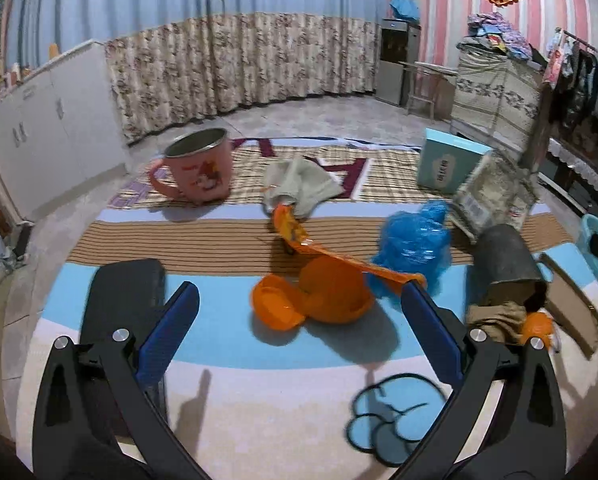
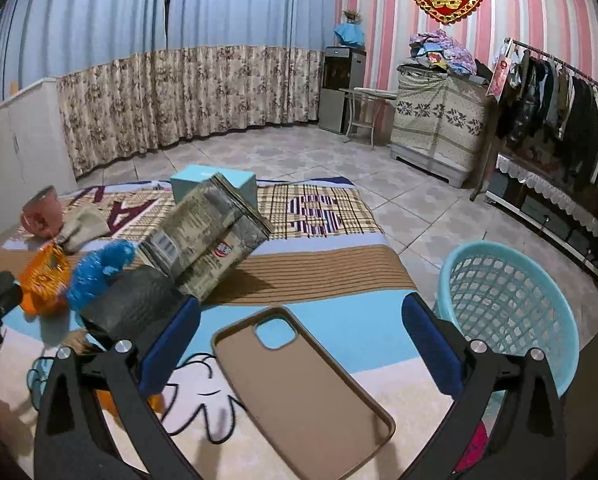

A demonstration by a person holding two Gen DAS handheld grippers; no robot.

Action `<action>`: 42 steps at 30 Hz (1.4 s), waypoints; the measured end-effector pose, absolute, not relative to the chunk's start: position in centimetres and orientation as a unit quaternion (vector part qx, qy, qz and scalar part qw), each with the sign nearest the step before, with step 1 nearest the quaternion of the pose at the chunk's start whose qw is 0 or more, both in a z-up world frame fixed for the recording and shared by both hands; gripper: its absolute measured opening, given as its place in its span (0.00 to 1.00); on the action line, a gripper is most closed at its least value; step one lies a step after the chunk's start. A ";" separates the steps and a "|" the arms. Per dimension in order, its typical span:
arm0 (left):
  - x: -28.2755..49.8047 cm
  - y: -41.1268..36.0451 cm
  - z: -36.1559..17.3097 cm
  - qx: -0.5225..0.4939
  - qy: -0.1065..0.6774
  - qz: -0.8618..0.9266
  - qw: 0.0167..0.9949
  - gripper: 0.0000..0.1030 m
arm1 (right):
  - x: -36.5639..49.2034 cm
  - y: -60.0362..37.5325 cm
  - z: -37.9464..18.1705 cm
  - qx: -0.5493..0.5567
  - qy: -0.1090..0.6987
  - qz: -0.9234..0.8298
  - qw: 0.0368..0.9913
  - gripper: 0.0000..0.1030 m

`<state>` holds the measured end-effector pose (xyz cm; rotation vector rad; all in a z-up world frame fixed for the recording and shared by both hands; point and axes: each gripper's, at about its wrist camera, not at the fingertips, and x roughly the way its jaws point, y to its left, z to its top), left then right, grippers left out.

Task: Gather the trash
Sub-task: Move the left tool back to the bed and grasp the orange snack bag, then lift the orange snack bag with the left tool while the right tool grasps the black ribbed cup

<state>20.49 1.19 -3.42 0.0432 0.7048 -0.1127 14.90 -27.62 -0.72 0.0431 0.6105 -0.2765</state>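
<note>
In the left wrist view, the left tongs (image 1: pixel 299 304) stand wide apart with nothing between them. Just past them, in the middle of the frame, lies the orange peel (image 1: pixel 311 298) on the mat (image 1: pixel 219 320). It looks light, soft and a bit bendy, so a pinch on its curled edge should work. An orange wrapper (image 1: pixel 319 248) and a blue plastic bag (image 1: pixel 415 246) lie behind it, thin and crinkly. A pink mug (image 1: pixel 197 170) stands at the upper left.

In the right wrist view, the right tongs (image 2: pixel 301 322) are wide apart too, holding nothing, over a brown phone case (image 2: pixel 299 392). Only this view shows the whole teal basket (image 2: pixel 511 304) at the right, likely where trash goes.
</note>
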 end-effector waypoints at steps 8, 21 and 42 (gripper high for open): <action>20.9 -0.7 -2.3 0.034 0.350 -0.047 0.935 0.92 | 15.3 -28.0 -1.0 0.034 0.305 -0.134 0.942 0.96; 21.9 -1.6 -4.7 0.006 0.410 -0.112 0.905 0.12 | 15.5 -27.1 -1.6 0.045 0.313 -0.120 0.941 0.96; 19.4 2.0 -1.5 0.045 0.345 -0.071 0.935 0.03 | 15.1 -23.4 -0.7 0.006 0.299 -0.082 0.951 0.96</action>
